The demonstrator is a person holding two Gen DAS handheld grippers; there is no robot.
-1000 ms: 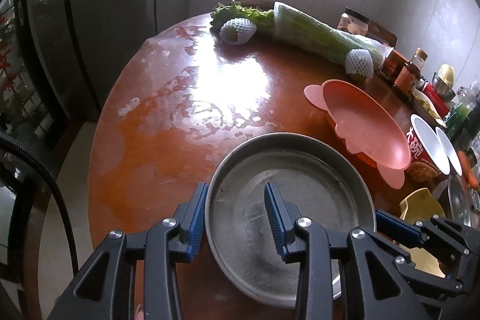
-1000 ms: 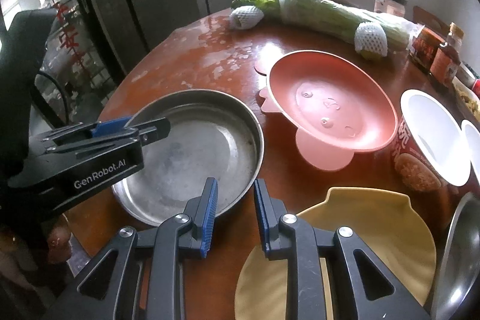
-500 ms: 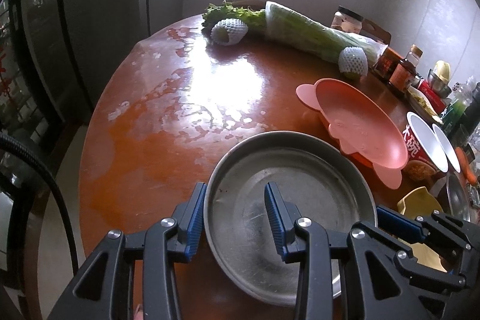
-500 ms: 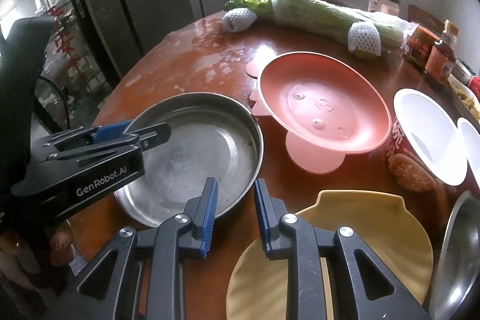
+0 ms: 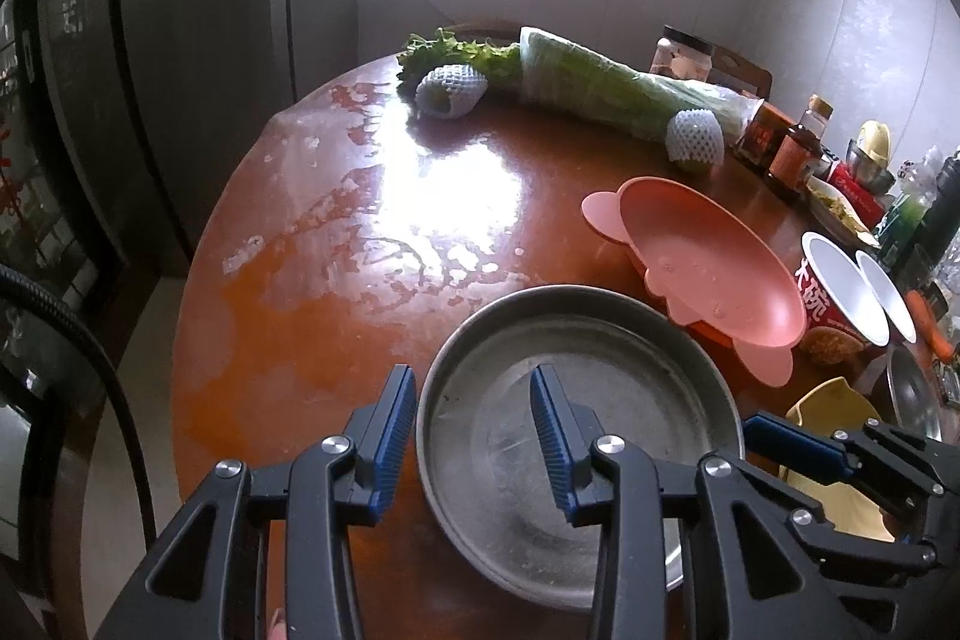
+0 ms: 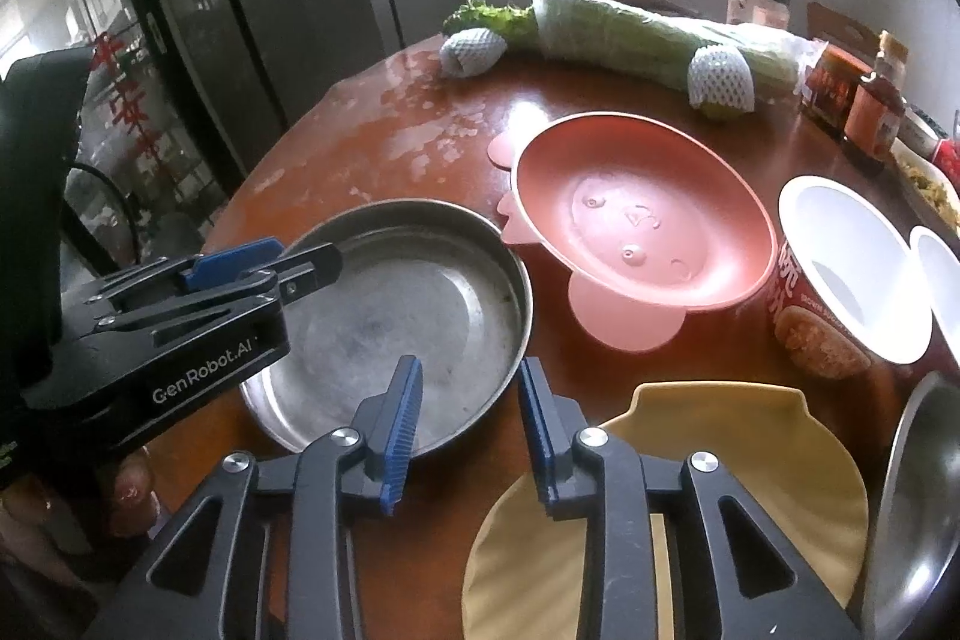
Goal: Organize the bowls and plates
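A round steel pan (image 5: 600, 400) (image 6: 420, 316) sits on the brown table near its front edge. My left gripper (image 5: 474, 430) (image 6: 264, 268) is open, its jaws straddling the pan's left rim. My right gripper (image 6: 468, 418) (image 5: 780, 436) is open over the pan's right rim, beside a yellow shell-shaped plate (image 6: 720, 460) (image 5: 834, 412). A pink bowl-shaped plate (image 5: 708, 262) (image 6: 642, 232) stands behind the pan. White paper noodle bowls (image 6: 852, 268) (image 5: 840, 286) stand to its right. A steel bowl's rim (image 6: 912, 490) shows at far right.
Wrapped cabbage (image 5: 606, 88) (image 6: 648, 34), lettuce and two foam-netted fruits (image 5: 450, 91) (image 5: 693, 139) lie at the table's back. Sauce bottles and jars (image 5: 798, 148) (image 6: 870, 112) crowd the right side. A dark fridge (image 6: 252, 10) stands left. The table's left part (image 5: 336, 244) is wet.
Both grippers have drawn back and risen a little, so the table looks further off. The pan and plates have not moved. Jaws stay open.
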